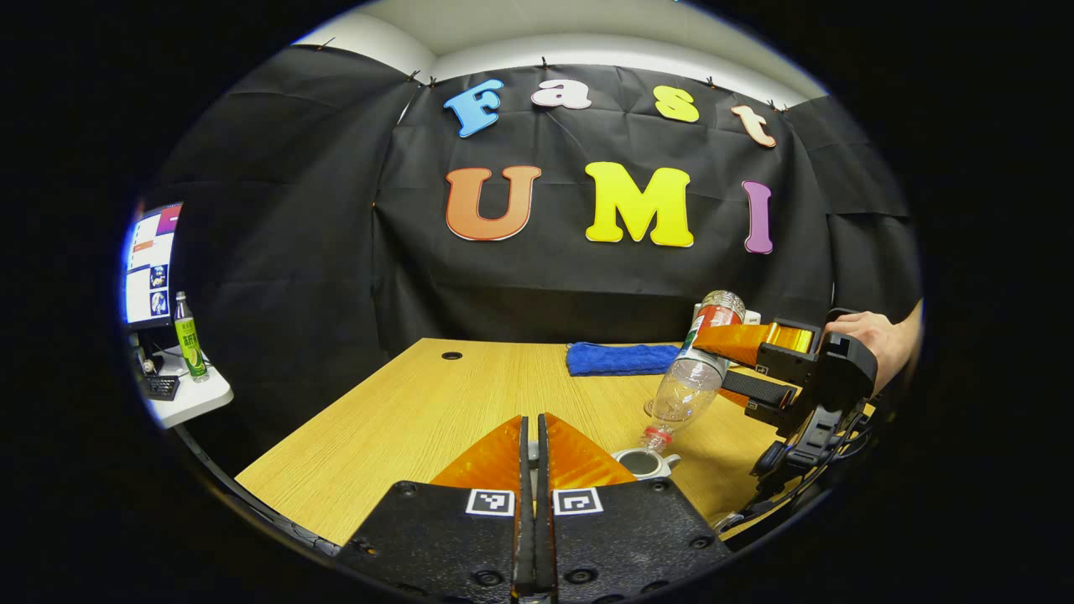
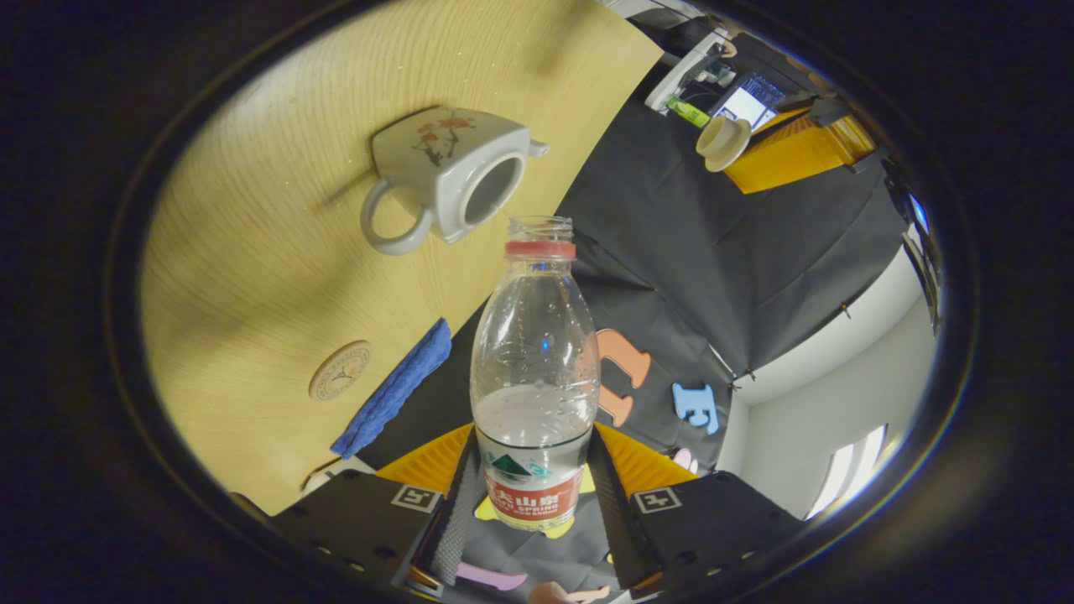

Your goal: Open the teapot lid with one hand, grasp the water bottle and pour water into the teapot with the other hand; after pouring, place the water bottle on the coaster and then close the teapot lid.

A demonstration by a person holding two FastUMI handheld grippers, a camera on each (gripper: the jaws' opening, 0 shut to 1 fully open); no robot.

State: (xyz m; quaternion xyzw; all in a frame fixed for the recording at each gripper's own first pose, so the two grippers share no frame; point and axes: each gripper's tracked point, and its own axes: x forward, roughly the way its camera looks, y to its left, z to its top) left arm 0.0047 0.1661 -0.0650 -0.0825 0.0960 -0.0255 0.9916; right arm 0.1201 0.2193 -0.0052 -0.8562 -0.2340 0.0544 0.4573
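My right gripper (image 2: pixel 533 491) is shut on the labelled base half of a clear water bottle (image 2: pixel 534 352), which has no cap. In the left gripper view, that gripper (image 1: pixel 759 369) holds the bottle (image 1: pixel 692 382) tilted steeply, its mouth just above the open white teapot (image 1: pixel 644 462). The teapot (image 2: pixel 453 172) stands lidless on the wooden table, handle toward the camera. My left gripper (image 1: pixel 530 428) hovers to the left of the teapot with its fingers pressed together. In the right gripper view it (image 2: pixel 755 155) holds the white lid (image 2: pixel 723 141) aloft. A round coaster (image 2: pixel 340 370) lies beyond the teapot.
A folded blue cloth (image 1: pixel 621 358) lies at the table's far edge, next to the coaster. A hand (image 1: pixel 873 335) holds the right gripper. Off the table's left stand a side shelf with a green bottle (image 1: pixel 186 340) and a monitor (image 1: pixel 151 264). The table (image 1: pixel 403 419) has a small hole (image 1: pixel 451 356).
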